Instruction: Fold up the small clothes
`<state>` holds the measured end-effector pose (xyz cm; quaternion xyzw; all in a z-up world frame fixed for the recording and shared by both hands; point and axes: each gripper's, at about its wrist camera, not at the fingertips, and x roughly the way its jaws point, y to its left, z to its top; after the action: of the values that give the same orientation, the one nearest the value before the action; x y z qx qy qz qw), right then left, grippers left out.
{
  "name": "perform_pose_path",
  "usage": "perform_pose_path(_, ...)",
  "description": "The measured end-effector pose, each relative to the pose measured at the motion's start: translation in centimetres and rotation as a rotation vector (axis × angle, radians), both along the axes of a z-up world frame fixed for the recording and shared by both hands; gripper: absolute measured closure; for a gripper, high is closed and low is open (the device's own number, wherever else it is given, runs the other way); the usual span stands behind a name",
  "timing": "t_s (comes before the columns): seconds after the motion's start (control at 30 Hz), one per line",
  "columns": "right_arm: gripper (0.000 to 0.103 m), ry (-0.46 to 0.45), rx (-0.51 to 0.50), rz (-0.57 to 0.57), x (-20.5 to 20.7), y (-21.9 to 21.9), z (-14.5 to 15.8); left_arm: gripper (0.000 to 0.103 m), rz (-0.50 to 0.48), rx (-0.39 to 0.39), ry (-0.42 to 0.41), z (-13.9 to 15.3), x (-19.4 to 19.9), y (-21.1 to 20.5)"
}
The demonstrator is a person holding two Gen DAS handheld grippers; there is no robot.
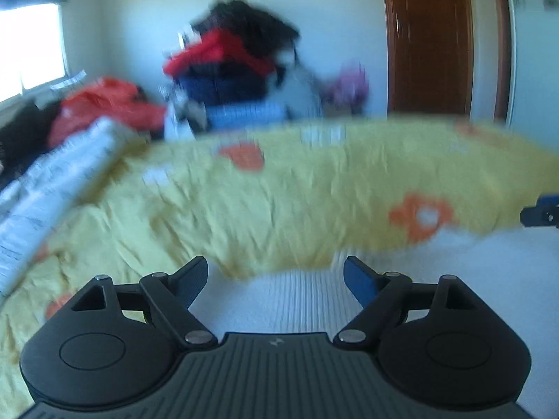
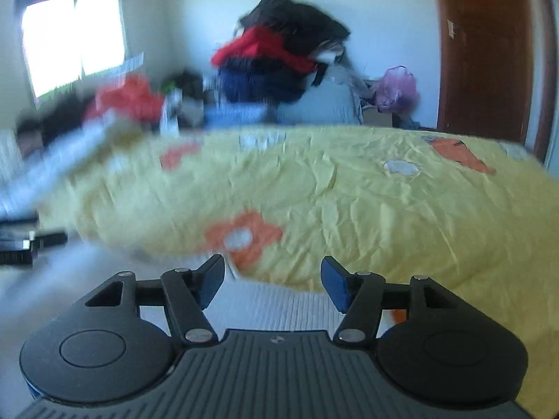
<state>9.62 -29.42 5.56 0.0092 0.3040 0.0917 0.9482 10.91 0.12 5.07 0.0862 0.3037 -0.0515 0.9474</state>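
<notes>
No readable text, brand name, number or sign in either view — both blurred. Grey-white printed cloth point(image 1: 52, 188) at bed's left edge carries dark marks — illegible. Small emblem on each gripper body, no letters.

My left view is smeared: I can't separate the garments in the pile point(image 1: 241, 66) behind the bed point(image 1: 279, 188). The white cloth point(image 1: 279, 300) runs under my left tongs point(image 1: 276, 279), its near edge hidden. The right tongs point(image 1: 539, 211) are cut off at the frame edge there.
</notes>
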Motion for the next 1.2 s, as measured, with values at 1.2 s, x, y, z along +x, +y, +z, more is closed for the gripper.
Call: perform_pose_path(1.2,0.014,0.059,-0.187,0.022,0.7,9.7,-3.3,0.001,0.070,-0.224,0.081,-2.1,0.5,4.7)
